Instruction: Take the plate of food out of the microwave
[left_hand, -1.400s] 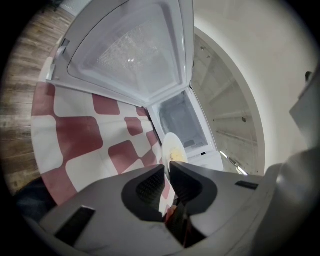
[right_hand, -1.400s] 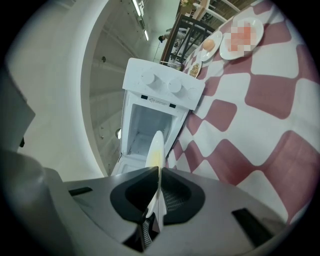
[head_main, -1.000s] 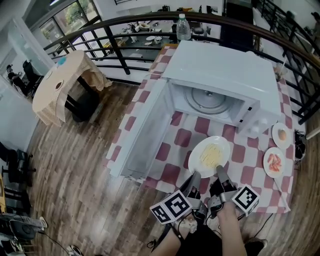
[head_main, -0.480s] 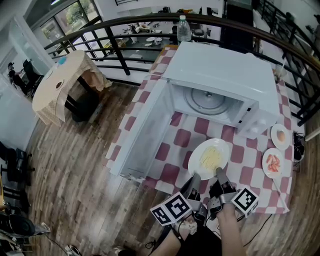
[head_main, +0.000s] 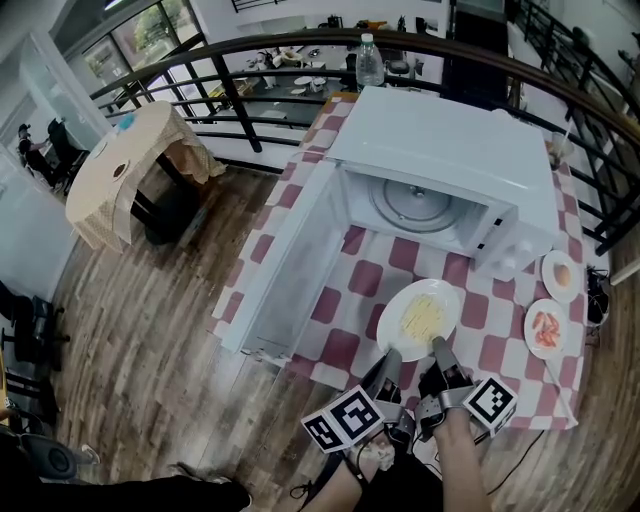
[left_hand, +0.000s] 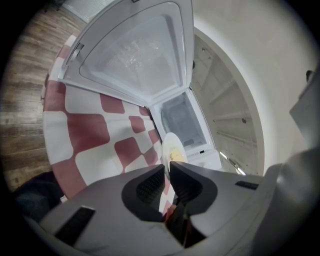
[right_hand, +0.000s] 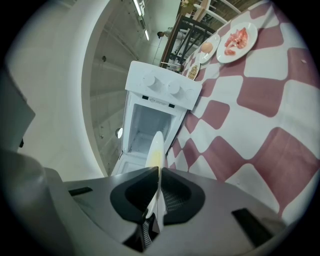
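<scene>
A white plate of yellow food (head_main: 420, 318) hangs over the red-and-white checked tablecloth (head_main: 345, 272), just in front of the open white microwave (head_main: 450, 150). My left gripper (head_main: 392, 357) is shut on the plate's near-left rim and my right gripper (head_main: 438, 346) on its near-right rim. The left gripper view has the plate (left_hand: 173, 148) edge-on, running into that gripper's jaws (left_hand: 167, 172). Likewise, in the right gripper view the plate (right_hand: 156, 146) passes edge-on between the jaws of the right gripper (right_hand: 159, 172). The microwave's glass turntable (head_main: 420, 203) is bare.
The microwave door (head_main: 290, 262) lies swung open to the left. Two small plates, one with red food (head_main: 547, 328) and one with a pale piece (head_main: 563, 270), sit at the table's right edge. A water bottle (head_main: 369, 55) stands behind the microwave. A railing (head_main: 230, 95) runs beyond.
The plate and both grippers have stayed almost still. A dark shape has come into the bottom left of the head view.
</scene>
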